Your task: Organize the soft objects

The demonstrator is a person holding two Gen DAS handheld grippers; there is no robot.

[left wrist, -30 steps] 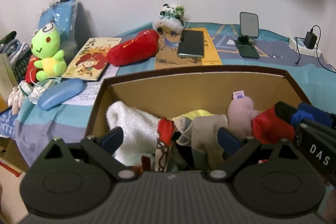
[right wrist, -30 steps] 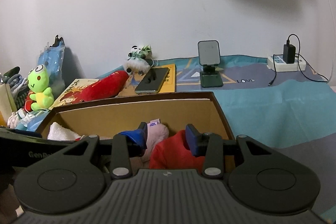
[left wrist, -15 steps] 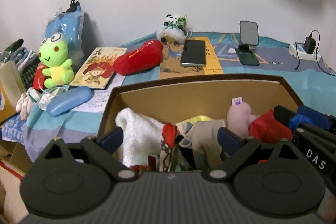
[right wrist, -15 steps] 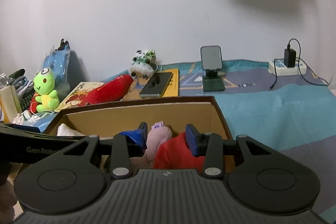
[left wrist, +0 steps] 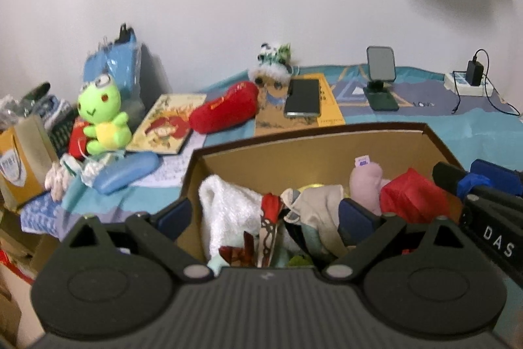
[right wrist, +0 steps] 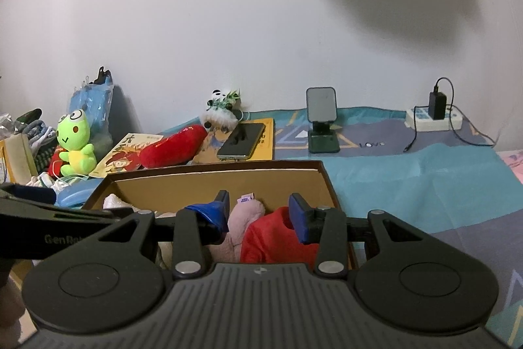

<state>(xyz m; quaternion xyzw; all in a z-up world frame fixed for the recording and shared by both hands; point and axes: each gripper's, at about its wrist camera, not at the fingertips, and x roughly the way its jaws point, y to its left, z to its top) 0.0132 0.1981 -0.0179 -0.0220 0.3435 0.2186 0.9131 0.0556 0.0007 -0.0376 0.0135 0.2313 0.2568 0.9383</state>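
Observation:
A brown cardboard box (left wrist: 310, 134) (right wrist: 215, 169) holds soft things: a white towel (left wrist: 225, 205), beige cloth (left wrist: 317, 201), a pink plush (left wrist: 364, 182) (right wrist: 245, 215) and a red cloth (left wrist: 408, 198) (right wrist: 278, 237). My left gripper (left wrist: 264, 213) is open and empty above the box's near side. My right gripper (right wrist: 260, 215) is open and empty above the pink plush and red cloth. On the bed lie a green frog plush (left wrist: 101, 116) (right wrist: 75, 141), a red plush (left wrist: 225, 110) (right wrist: 175, 149) and a small panda plush (left wrist: 273, 64) (right wrist: 222, 110).
Books (left wrist: 166, 126), a phone (left wrist: 302, 97) (right wrist: 242, 141), a phone stand (left wrist: 380, 77) (right wrist: 322, 120), a power strip with charger (right wrist: 434, 116), a blue case (left wrist: 124, 172) and a blue bag (left wrist: 112, 67) lie on the bed. A wall runs behind.
Both grippers have risen and drawn back a little from the box; both stay open. The box contents have not moved.

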